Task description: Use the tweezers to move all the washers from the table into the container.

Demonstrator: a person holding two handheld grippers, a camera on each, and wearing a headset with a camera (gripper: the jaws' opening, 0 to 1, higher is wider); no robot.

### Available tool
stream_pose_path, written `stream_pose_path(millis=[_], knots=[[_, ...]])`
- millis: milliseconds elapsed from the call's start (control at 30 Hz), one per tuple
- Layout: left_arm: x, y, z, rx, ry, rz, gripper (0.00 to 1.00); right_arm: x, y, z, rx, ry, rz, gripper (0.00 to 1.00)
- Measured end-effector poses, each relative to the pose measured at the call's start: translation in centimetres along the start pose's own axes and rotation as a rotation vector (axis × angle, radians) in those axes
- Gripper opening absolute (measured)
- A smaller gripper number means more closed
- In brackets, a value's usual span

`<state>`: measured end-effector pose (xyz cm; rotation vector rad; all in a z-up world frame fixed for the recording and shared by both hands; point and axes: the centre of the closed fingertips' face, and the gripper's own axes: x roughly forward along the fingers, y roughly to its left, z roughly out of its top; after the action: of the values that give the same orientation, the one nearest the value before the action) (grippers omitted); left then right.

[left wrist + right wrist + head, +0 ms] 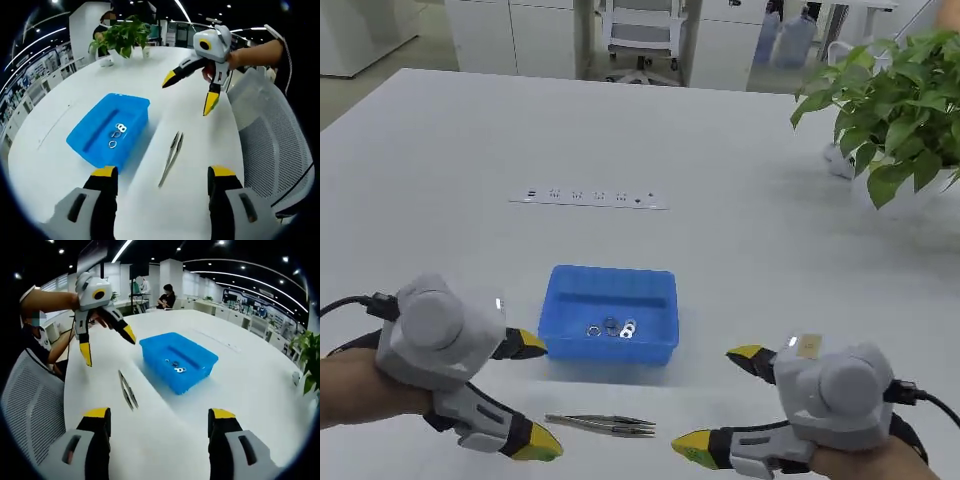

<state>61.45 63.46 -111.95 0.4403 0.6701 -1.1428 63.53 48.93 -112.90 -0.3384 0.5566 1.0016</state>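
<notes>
Your blue container sits on the white table, holding a few silvery washers; the slim metal tweezers lie flat just near of it, between your left tongs and right tongs; both gape wide, empty.

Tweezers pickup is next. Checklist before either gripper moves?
1. Left gripper open, nothing held: ok.
2. Right gripper open, nothing held: ok.
3. Tweezers lying flat on the table between both grippers, untouched: ok.
4. Container upright, apart from the tweezers: ok.
5. Washers left to move: cannot tell; those visible already lie inside the container.
</notes>
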Motion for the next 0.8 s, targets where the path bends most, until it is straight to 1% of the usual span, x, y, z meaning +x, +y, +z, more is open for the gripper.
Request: stream_pose_path(millis=[100, 133, 167, 200, 233, 367, 467, 567, 800], knots=[[-0.7, 0.1, 0.9, 0.014, -0.05, 0.028, 0.91, -0.8, -0.3, -0.2, 0.013, -0.011, -0.008, 0.92], [-1.0, 0.3, 1.4, 0.0, -0.08, 0.045, 0.94, -1.0, -0.4, -0.3, 0.013, -0.01, -0.009, 0.95], [-1.1, 0.3, 1.6, -0.008, -0.089, 0.052, 0.99, -1.2, -0.4, -0.3, 0.015, -0.012, -0.01, 0.99], [-1.3, 0.3, 1.6, -0.012, -0.094, 0.056, 0.99, -1.5, -0.5, -0.2, 0.017, -0.016, -0.013, 1.0], [-1.3, 0.2, 1.7, -0.013, -0.098, 0.058, 0.99, -1.7, -0.5, -0.2, 0.02, -0.016, -0.011, 1.0], [-1.3, 0.1, 1.2, -0.009, -0.084, 0.059, 0.99, -2.0, -0.5, -0.1, 0.007, -0.024, -0.012, 1.0], [-1.3, -0.1, 1.2, -0.022, -0.092, 0.055, 0.99, -2.1, -0.5, 0.0, 0.009, -0.028, -0.015, 1.0], [-1.3, -0.1, 1.1, -0.016, -0.086, 0.055, 0.99, -2.1, -0.4, 0.1, 0.009, -0.03, -0.013, 1.0], [-1.5, 0.1, 1.4, -0.011, -0.099, 0.061, 0.99, -2.0, -0.1, -0.2, 0.003, -0.018, -0.009, 1.0]])
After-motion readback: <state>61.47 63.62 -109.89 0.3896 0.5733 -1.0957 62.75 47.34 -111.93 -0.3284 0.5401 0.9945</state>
